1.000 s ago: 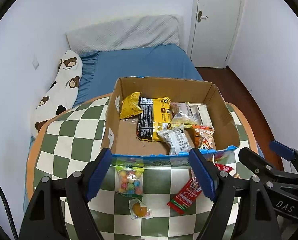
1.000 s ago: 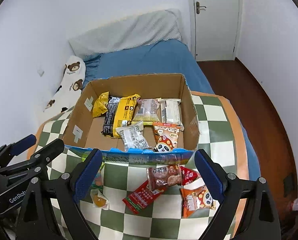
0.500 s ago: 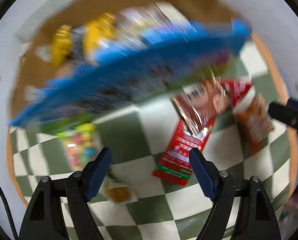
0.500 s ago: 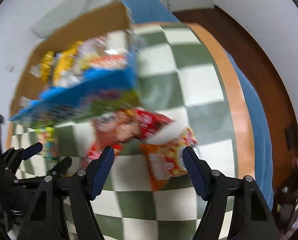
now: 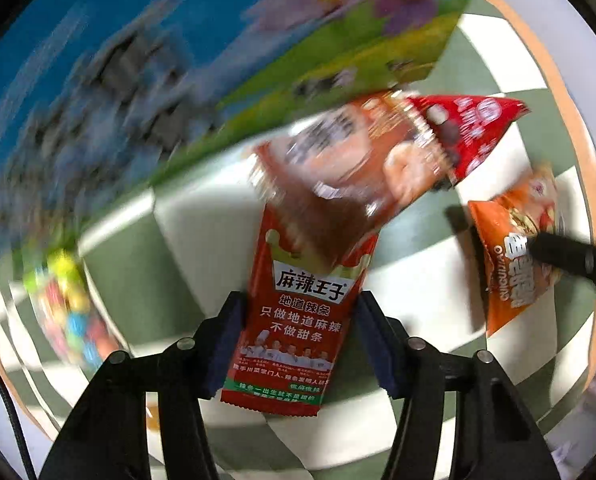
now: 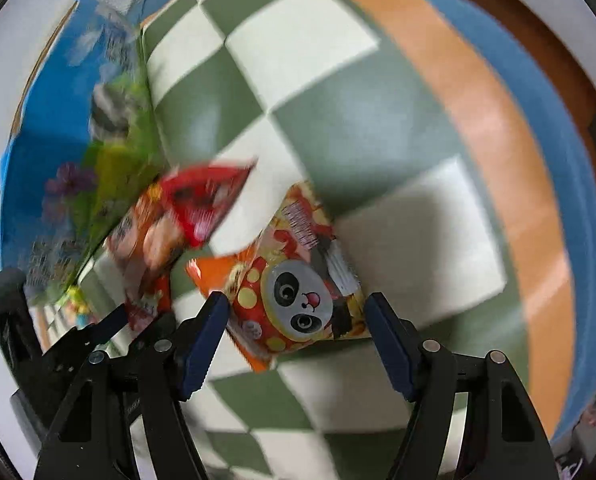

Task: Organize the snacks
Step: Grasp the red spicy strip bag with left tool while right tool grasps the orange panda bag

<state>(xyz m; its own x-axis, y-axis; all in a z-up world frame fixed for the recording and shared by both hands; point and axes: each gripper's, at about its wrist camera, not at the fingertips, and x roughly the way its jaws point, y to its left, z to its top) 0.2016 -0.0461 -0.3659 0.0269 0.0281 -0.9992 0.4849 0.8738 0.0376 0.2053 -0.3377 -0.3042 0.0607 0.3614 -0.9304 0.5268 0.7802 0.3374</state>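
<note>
Left gripper [image 5: 300,344] down low over the checkered cloth [image 5: 430,300], jaws narrowed onto the long red spicy-strip packet [image 5: 295,336], blue pads touching both long edges of it; whether pressed tight or only touching, cannot tell. Packet lying flat on the cloth, just in front of the printed blue-and-green side of the cardboard box [image 5: 145,64], far end tucked under a brownish-red snack bag [image 5: 338,188] that leans against the box's lower edge. Left of the red packet, close to the box, a blurred clear bag of coloured candies [image 5: 65,300]. Right of the red packet, apart from it, an orange panda snack bag [image 5: 514,256], with a dark finger of the other tool lying across it. Right gripper [image 6: 295,328] spread around that same orange panda snack bag [image 6: 293,292], left pad touching the bag's edge, right pad just beside it with a sliver of gap, so not yet pinching. Panda bag flat on the cloth [image 6: 338,120], to the right of the box [image 6: 73,128], corner near the brownish-red bag [image 6: 181,216]. Left tool's black frame visible at the lower left of the right wrist view, beside the box.
</note>
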